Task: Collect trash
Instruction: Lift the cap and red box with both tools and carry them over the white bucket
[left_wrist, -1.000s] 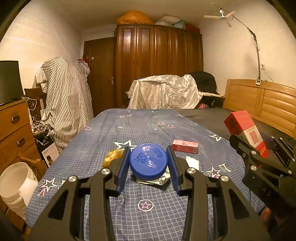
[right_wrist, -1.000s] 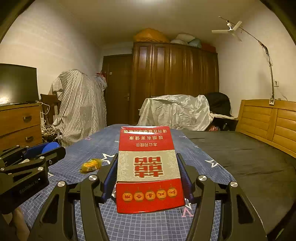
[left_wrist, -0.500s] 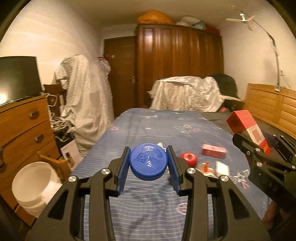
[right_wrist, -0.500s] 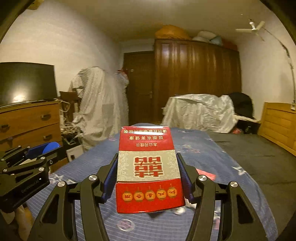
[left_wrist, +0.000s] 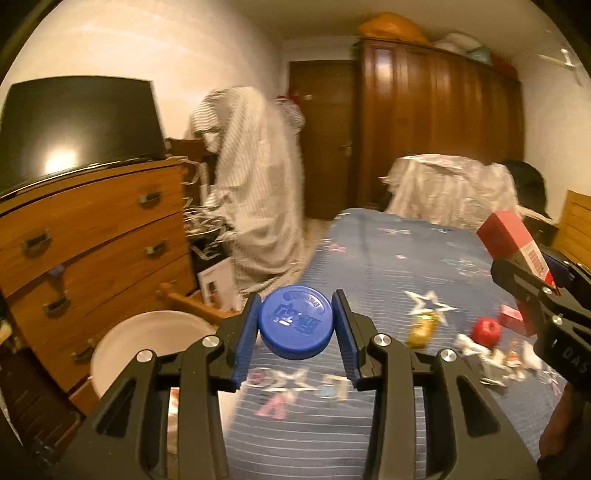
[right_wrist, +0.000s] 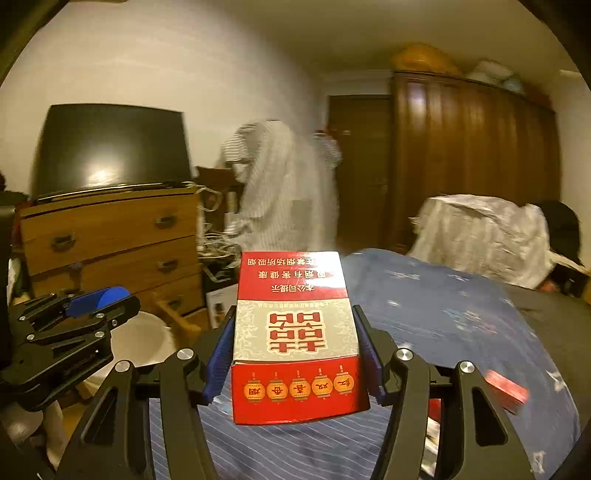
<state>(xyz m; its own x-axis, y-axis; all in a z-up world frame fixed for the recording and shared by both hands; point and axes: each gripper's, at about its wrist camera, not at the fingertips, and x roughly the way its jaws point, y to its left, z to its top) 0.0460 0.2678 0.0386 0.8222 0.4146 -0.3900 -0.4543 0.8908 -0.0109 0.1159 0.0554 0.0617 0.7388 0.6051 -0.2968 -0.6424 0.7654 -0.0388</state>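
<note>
The blue cap is clamped flat between the pads of my left gripper, above the near edge of the bed. My right gripper clamps the red carton (print inverted) over the bed. The white bin stands left of the bed.
</note>
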